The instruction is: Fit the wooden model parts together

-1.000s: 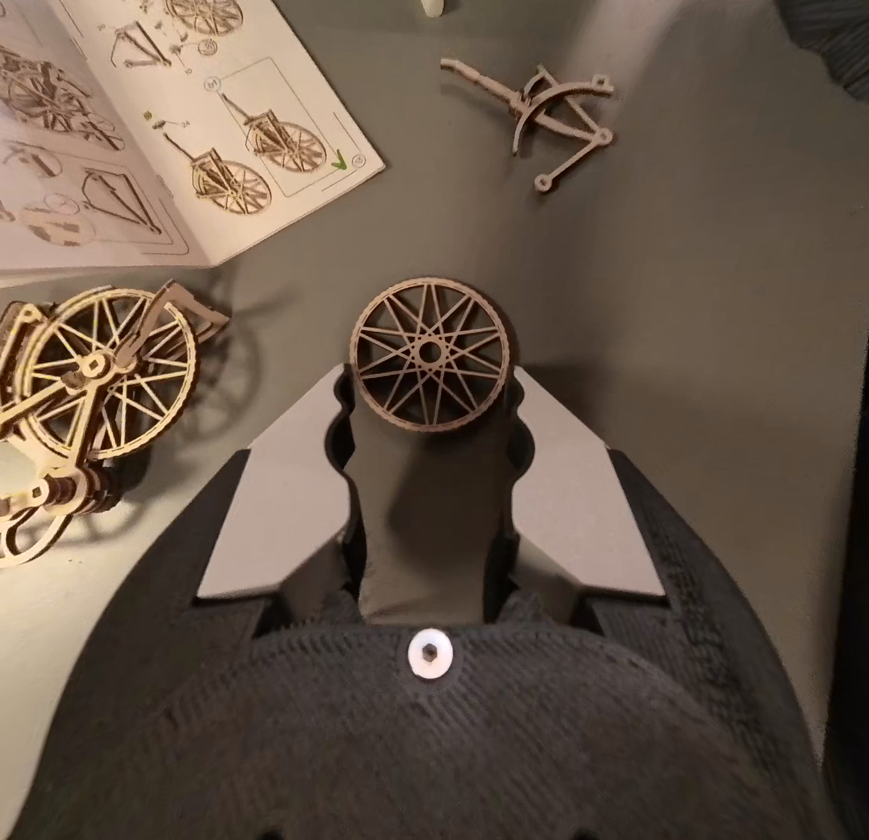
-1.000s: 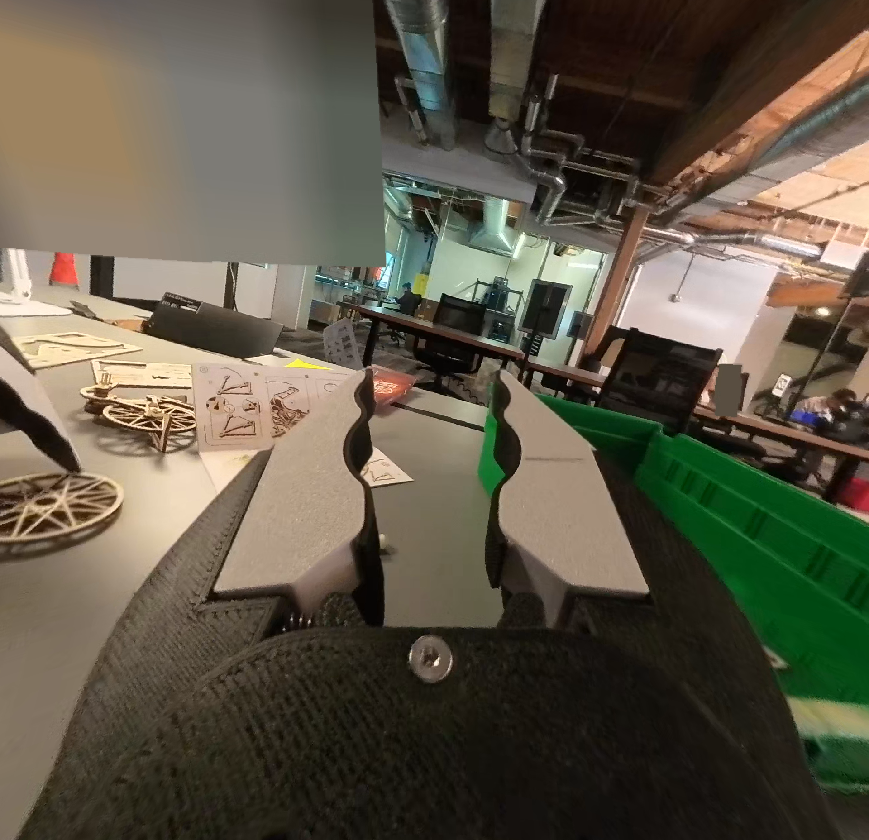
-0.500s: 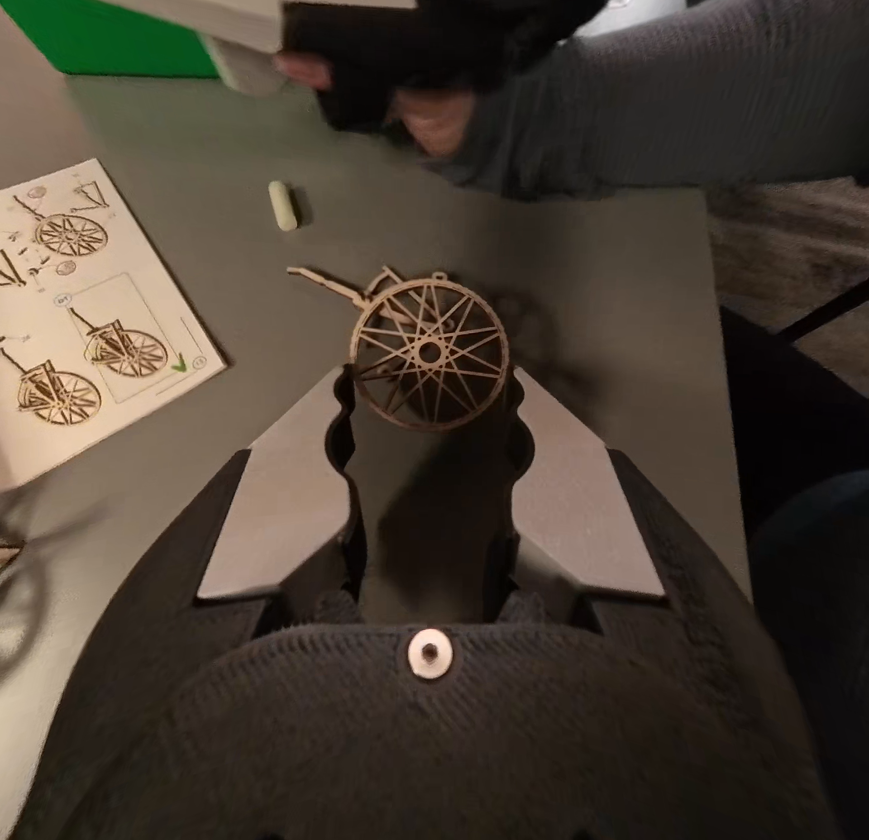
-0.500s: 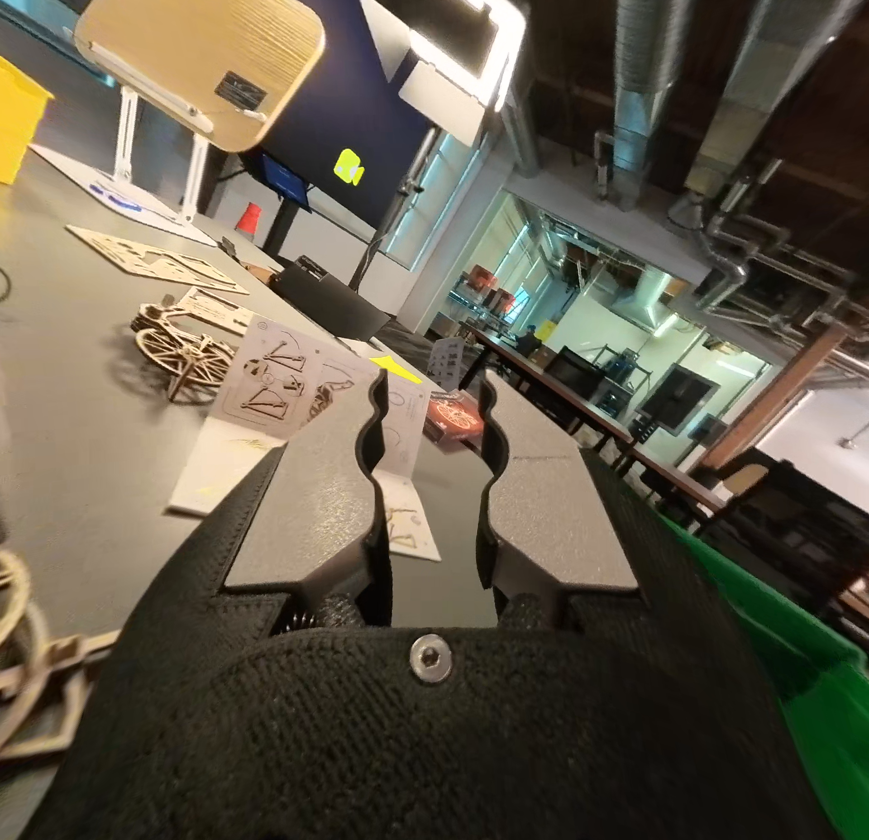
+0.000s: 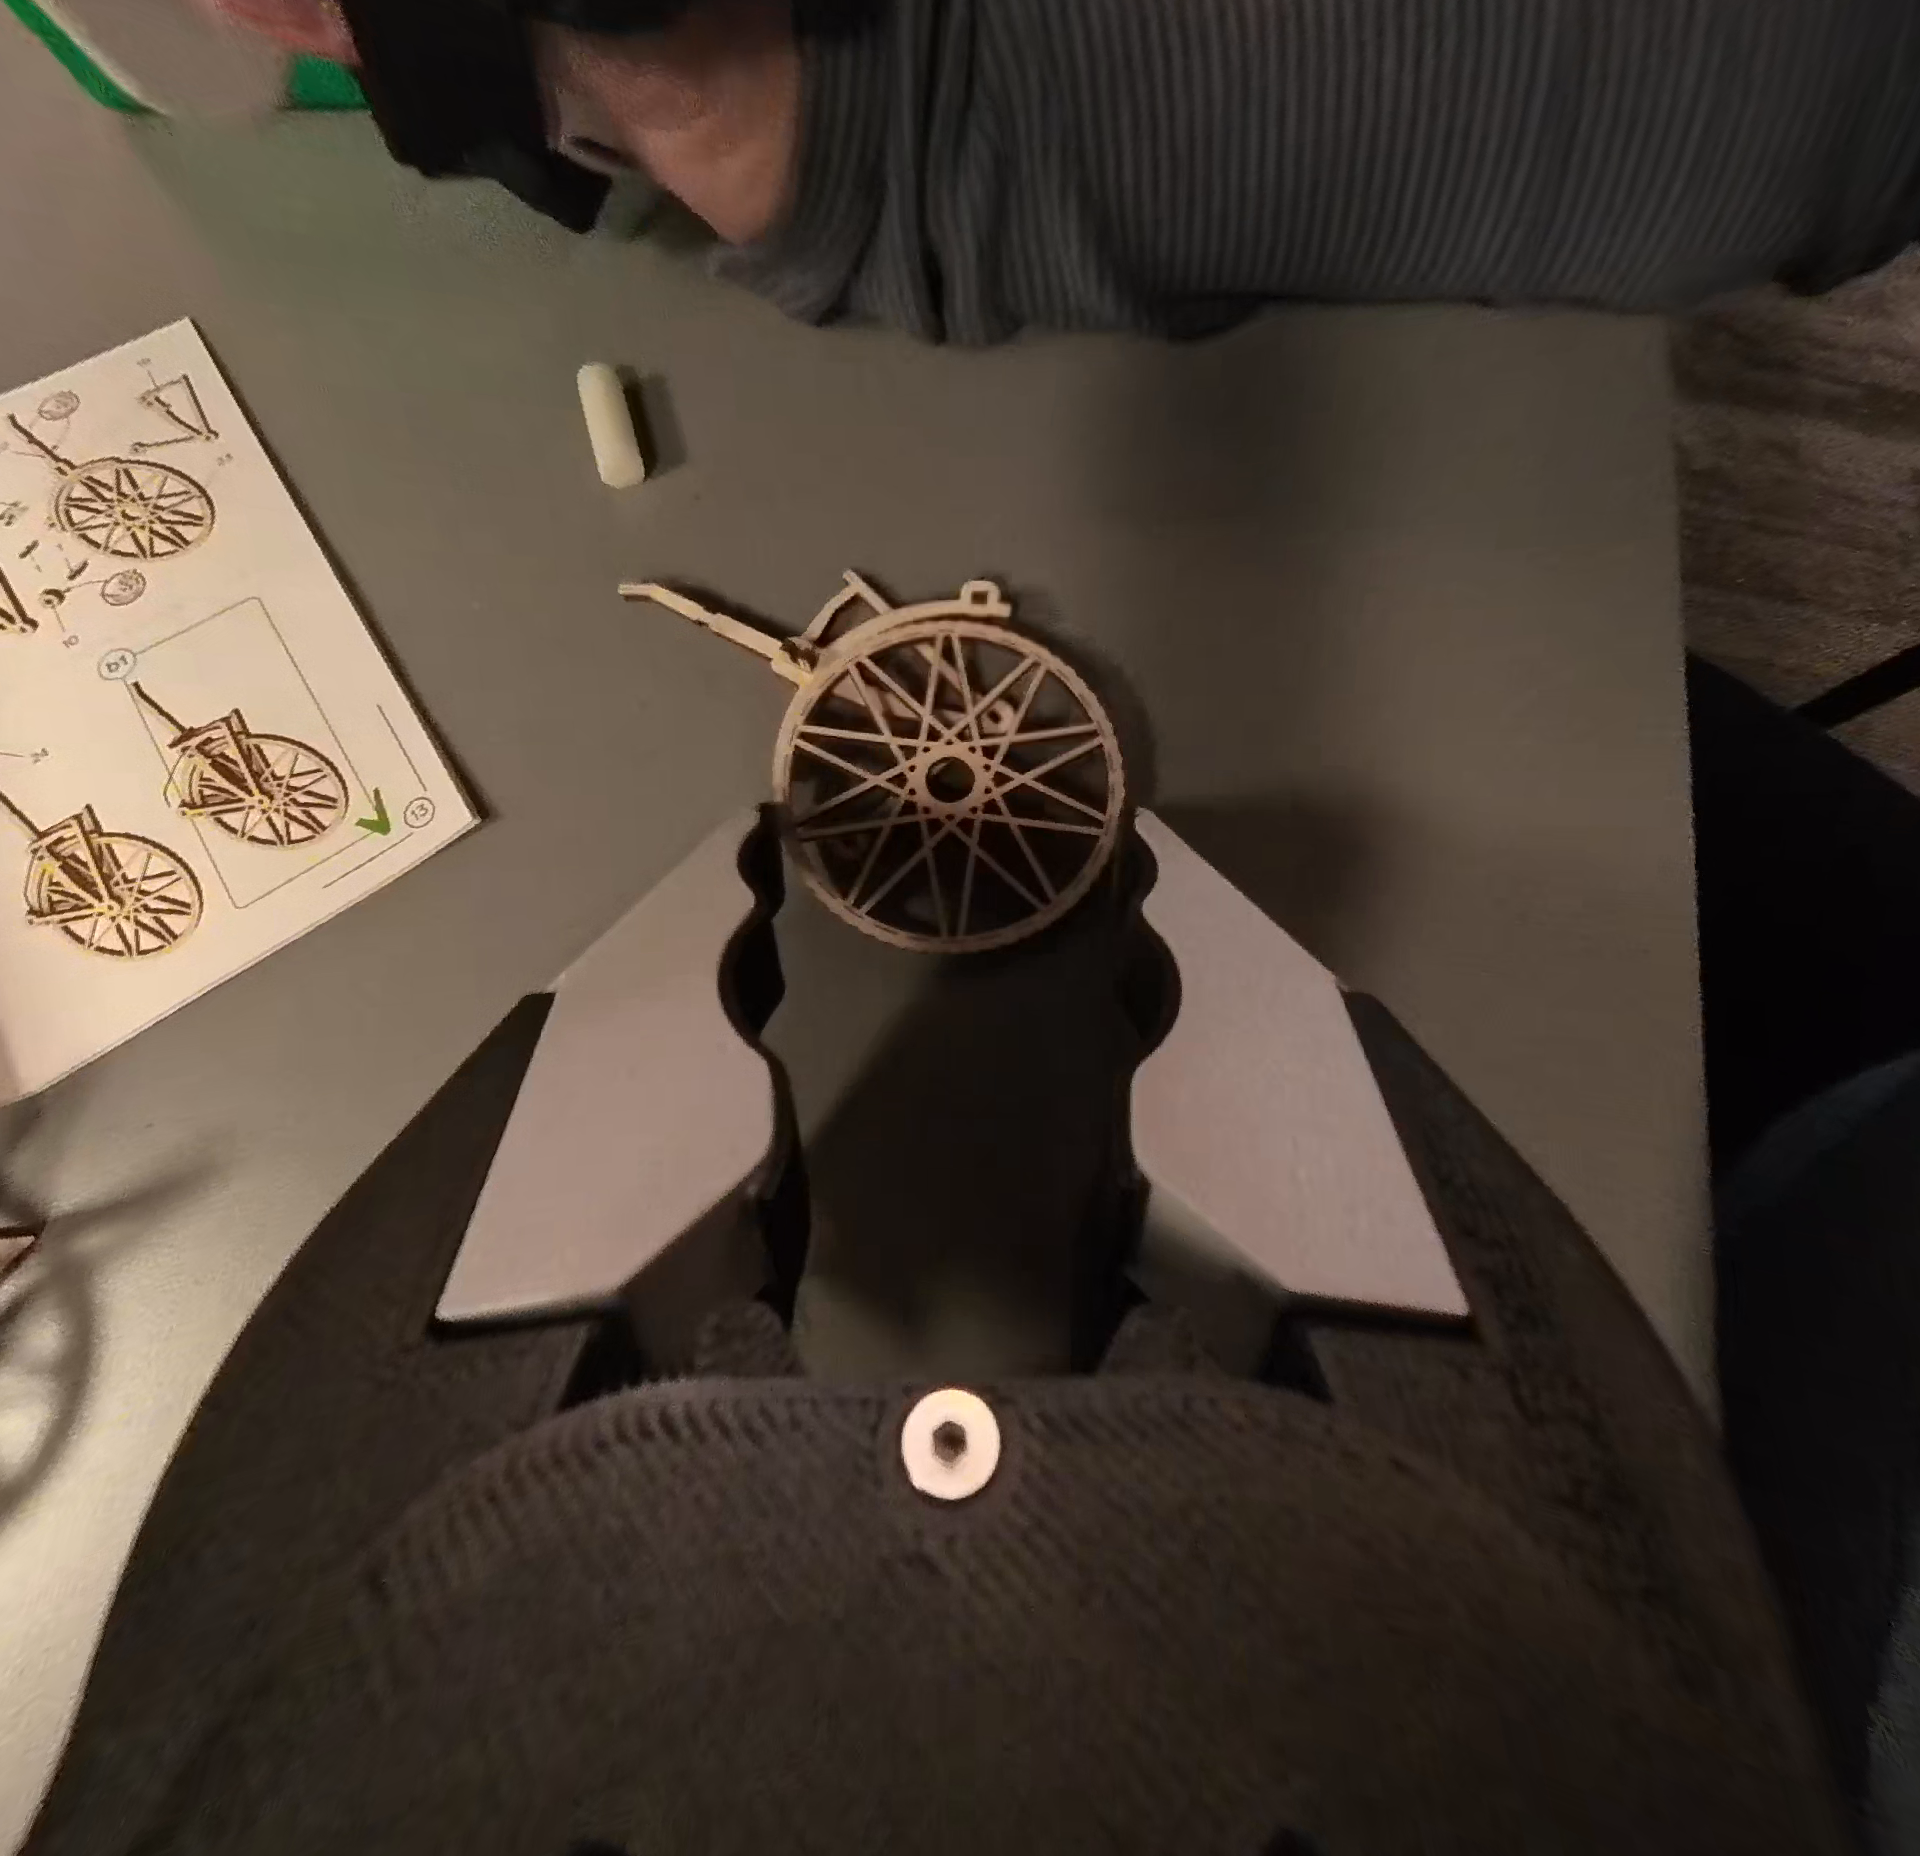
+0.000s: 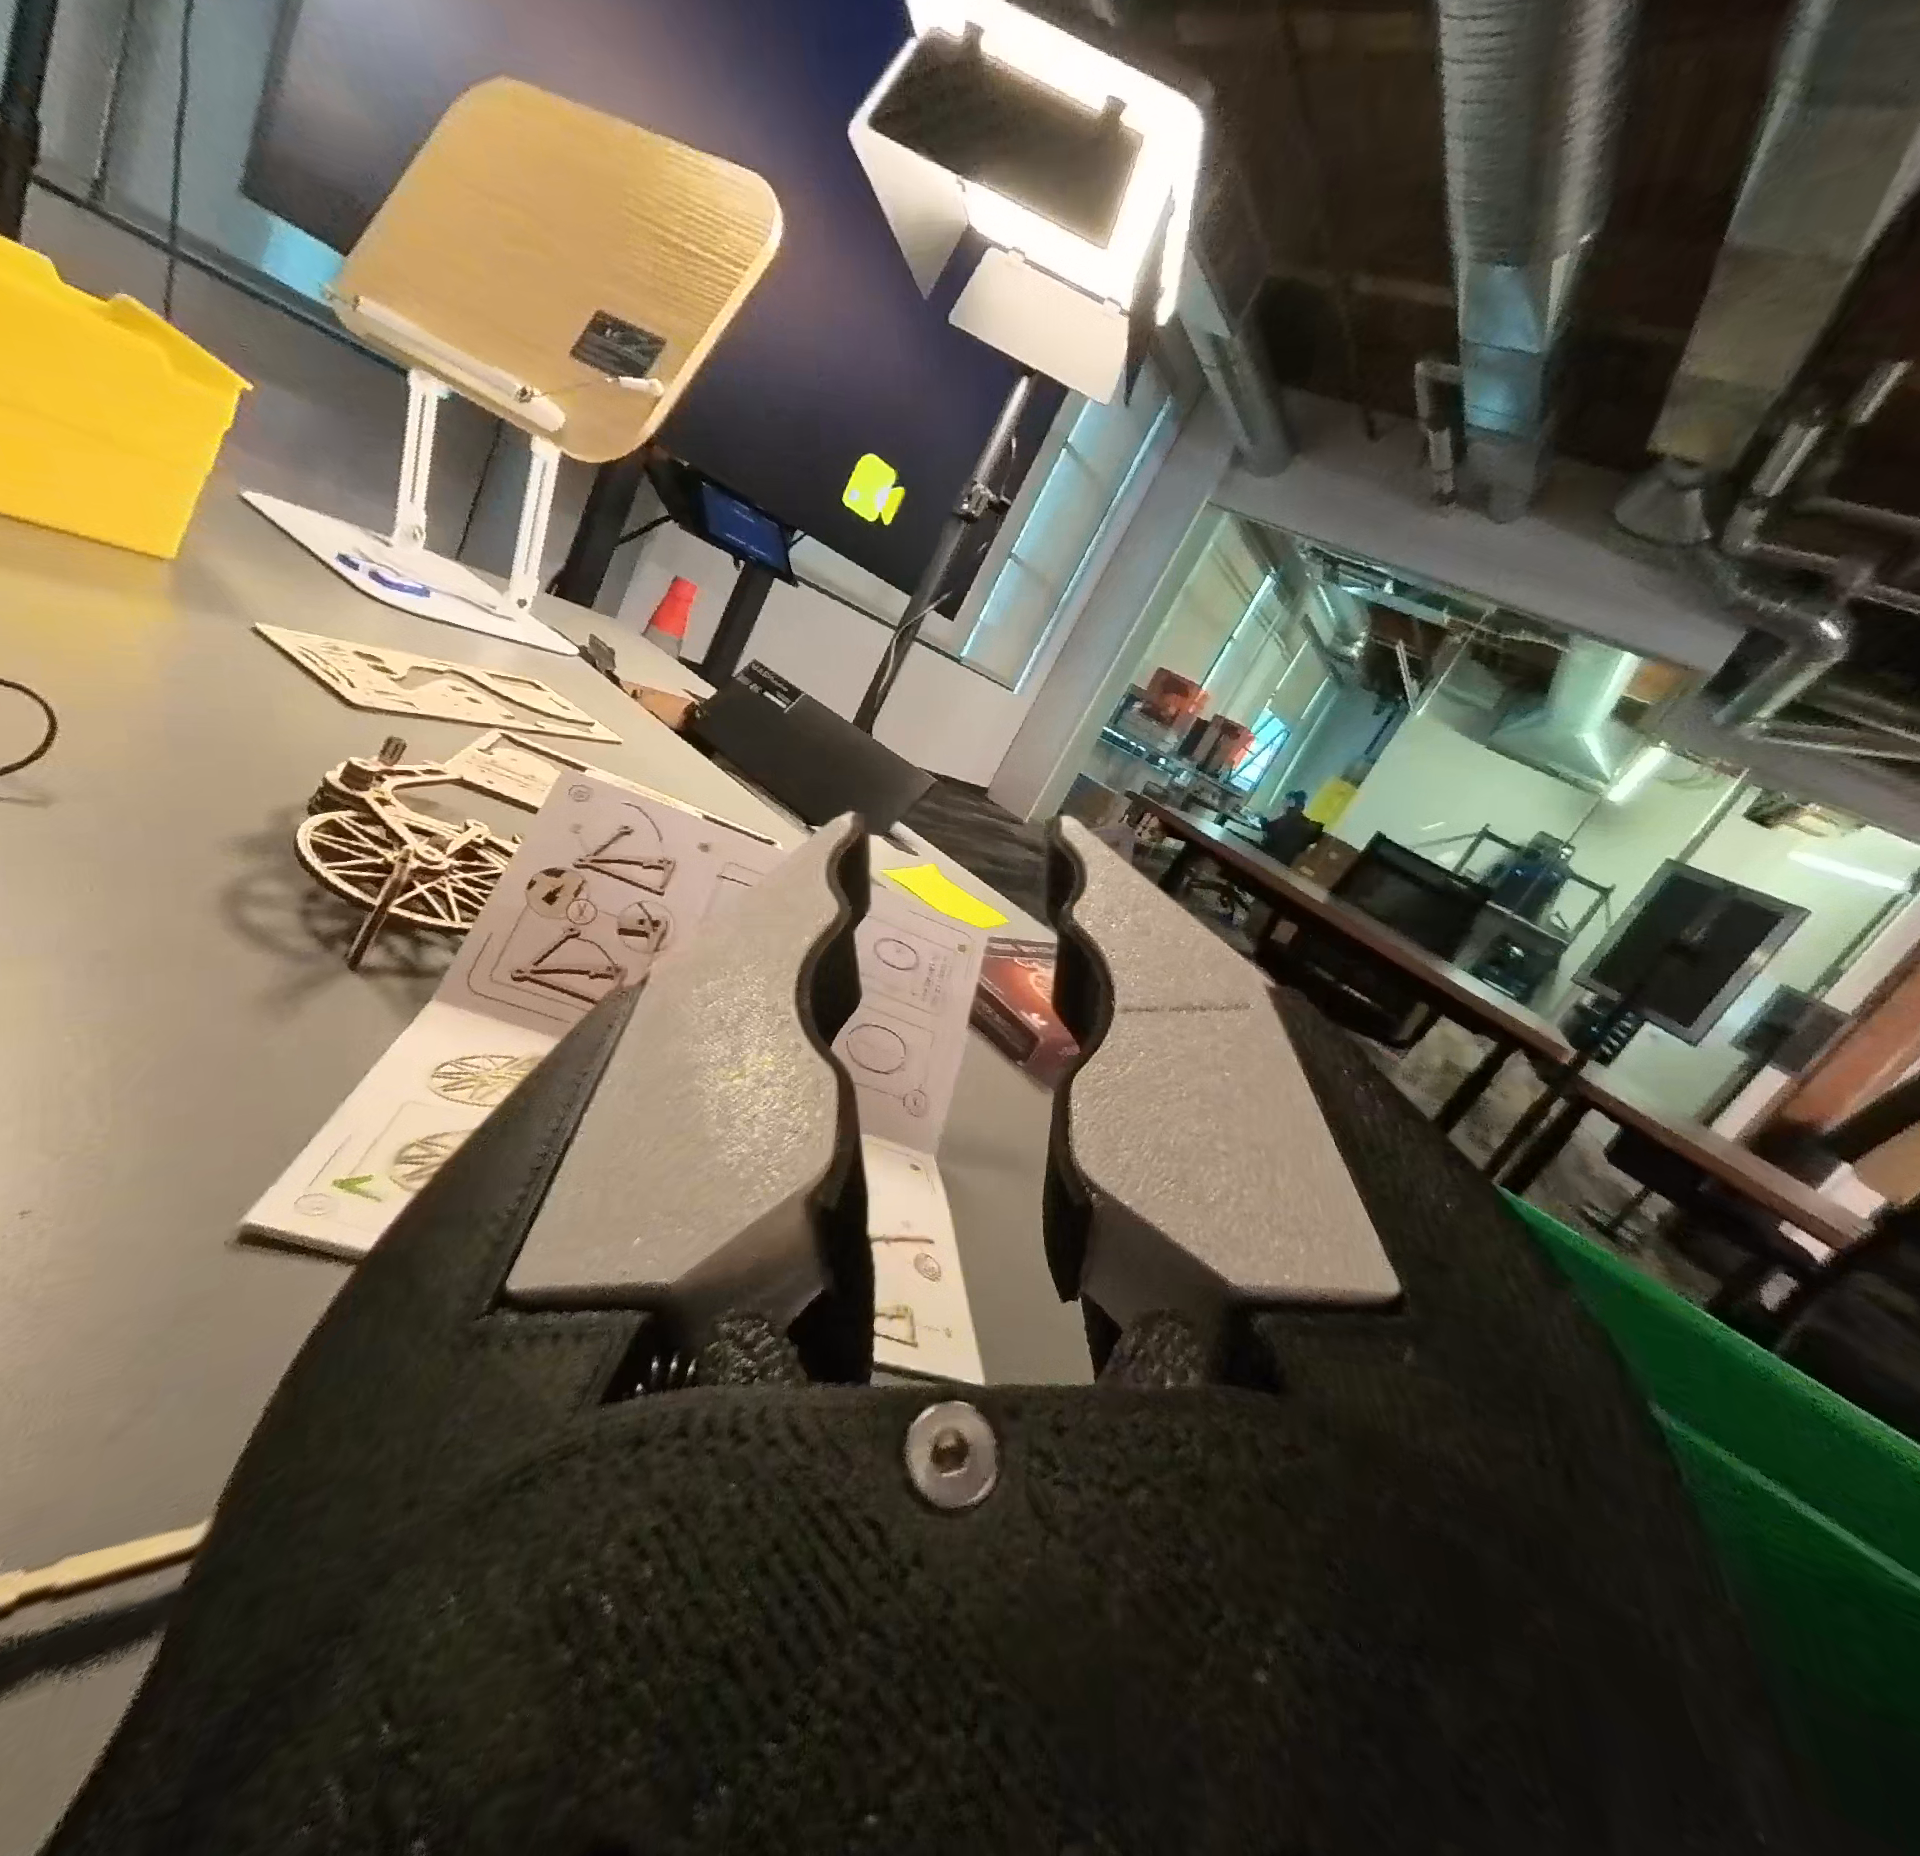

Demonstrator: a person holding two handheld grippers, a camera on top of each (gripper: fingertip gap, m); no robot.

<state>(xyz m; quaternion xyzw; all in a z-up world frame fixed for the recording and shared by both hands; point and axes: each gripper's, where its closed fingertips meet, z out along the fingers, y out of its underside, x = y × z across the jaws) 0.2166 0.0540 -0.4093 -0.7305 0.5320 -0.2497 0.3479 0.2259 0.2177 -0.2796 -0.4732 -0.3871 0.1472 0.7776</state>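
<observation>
My left gripper [image 5: 951, 819] is shut on a round spoked wooden wheel [image 5: 948, 778], held by its rim between the fingertips. The wheel hangs right over a wooden fork part [image 5: 717, 624] that lies flat on the grey table [image 5: 1351, 559]; the fork's arch and stem stick out past the wheel. My right gripper [image 6: 956, 840] is open and empty, low over the table. A pale wooden stem [image 6: 94, 1578] shows at its lower left. A partly built wooden bicycle [image 6: 405, 850] lies farther off.
An open instruction booklet [image 5: 187, 684] lies left of the wheel; it also shows in the right wrist view [image 6: 582, 975]. A small white peg [image 5: 613, 424] lies beyond. A person's sleeve [image 5: 1299, 113] crosses the top. A green bin [image 6: 1766, 1443], a yellow bin [image 6: 94, 424] and wooden sheets [image 6: 436, 684] stand around. The right gripper is farther from the pale wooden stem [image 6: 94, 1578], some 15 cm, than the left, some 5 cm. Look for it in the left wrist view [image 5: 693, 606] too.
My left gripper carried the wheel to the right, from beside the built bicycle to over the fork part. The right gripper swung left and came low beside it.
</observation>
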